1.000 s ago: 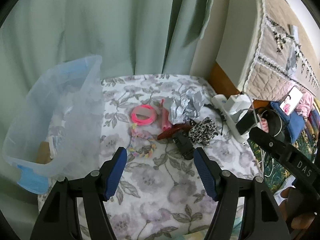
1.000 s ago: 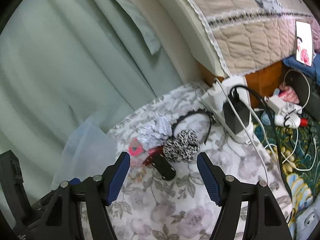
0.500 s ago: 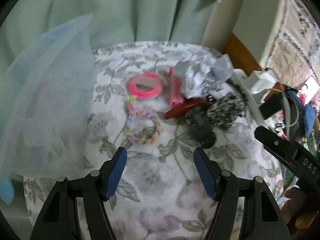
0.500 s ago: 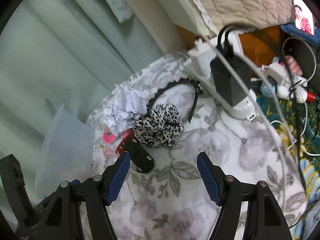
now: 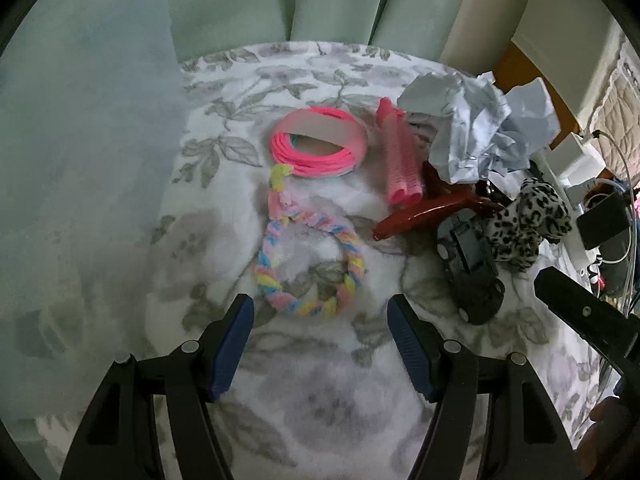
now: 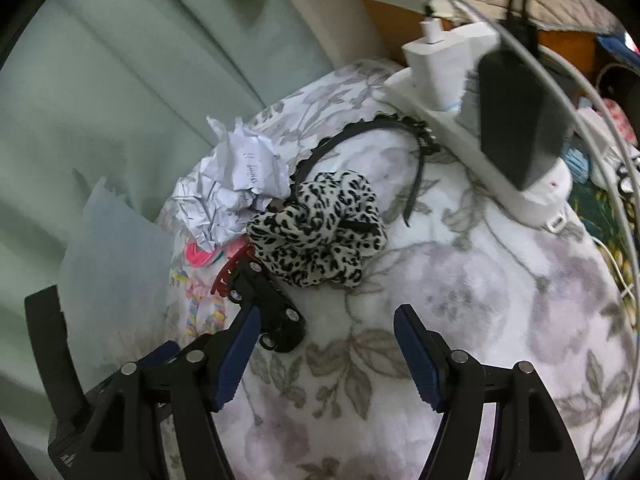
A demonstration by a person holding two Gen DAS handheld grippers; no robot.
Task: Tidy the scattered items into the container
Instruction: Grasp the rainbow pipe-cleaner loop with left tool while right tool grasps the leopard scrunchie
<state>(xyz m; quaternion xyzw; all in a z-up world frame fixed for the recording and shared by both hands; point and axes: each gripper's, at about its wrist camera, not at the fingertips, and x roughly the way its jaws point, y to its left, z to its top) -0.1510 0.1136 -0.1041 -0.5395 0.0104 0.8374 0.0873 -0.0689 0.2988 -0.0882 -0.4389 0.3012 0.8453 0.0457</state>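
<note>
Meanwhile, the left gripper (image 5: 320, 316), jaws apart, is lining up near the pastel braided ring (image 5: 310, 266); the right gripper (image 6: 326, 330), also gaping, is nearing the black toy car (image 6: 272, 308).

Left gripper (image 5: 320, 312): jaws wide apart, nothing between the blue pads (image 5: 234, 340), fingers pointing forward and down, held low. Right gripper (image 6: 326, 330): also spread wide, nothing gripped, blue pads (image 6: 416, 356) facing each other, tilted down at a similar angle. In the left wrist view, black body of the right gripper seen at the right edge, with part of a hand (image 5: 608, 436) below it. In the right wrist view, black body of the left gripper seen at the lower left edge.
</note>
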